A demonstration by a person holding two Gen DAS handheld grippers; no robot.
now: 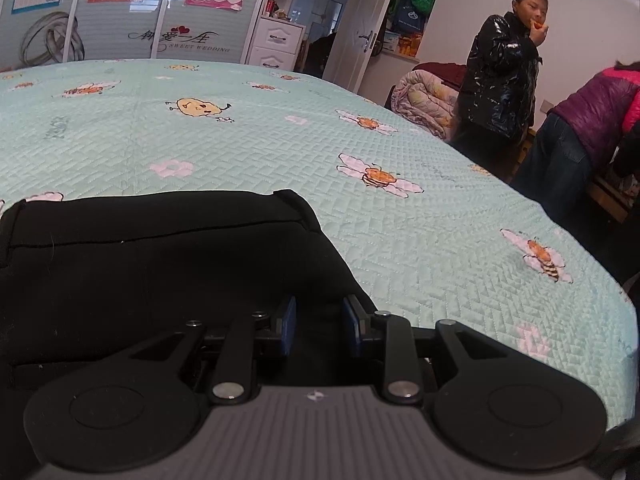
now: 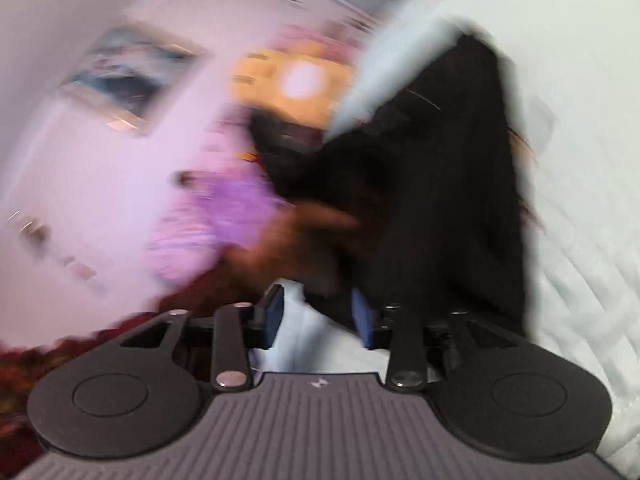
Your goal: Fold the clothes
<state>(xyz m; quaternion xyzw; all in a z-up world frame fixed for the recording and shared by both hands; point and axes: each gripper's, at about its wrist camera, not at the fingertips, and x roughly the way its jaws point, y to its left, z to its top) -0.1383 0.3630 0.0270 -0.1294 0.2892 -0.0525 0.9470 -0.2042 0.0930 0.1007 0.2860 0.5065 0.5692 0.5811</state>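
Left wrist, hand-held gripper (image 1: 319,322) part-open, black garment (image 1: 160,264)

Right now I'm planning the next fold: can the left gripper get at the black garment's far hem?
Probably yes. The left gripper already sits over the black garment, and nothing lies on the cloth between its fingers and the far hem on the bedspread.

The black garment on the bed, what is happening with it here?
A person is folding a black garment on a bed with a light green bee-print cover, holding a gripper in each hand. The left gripper rests at the garment's near edge. The right gripper view is blurred; fabric hangs beside it. Two people stand nearby.
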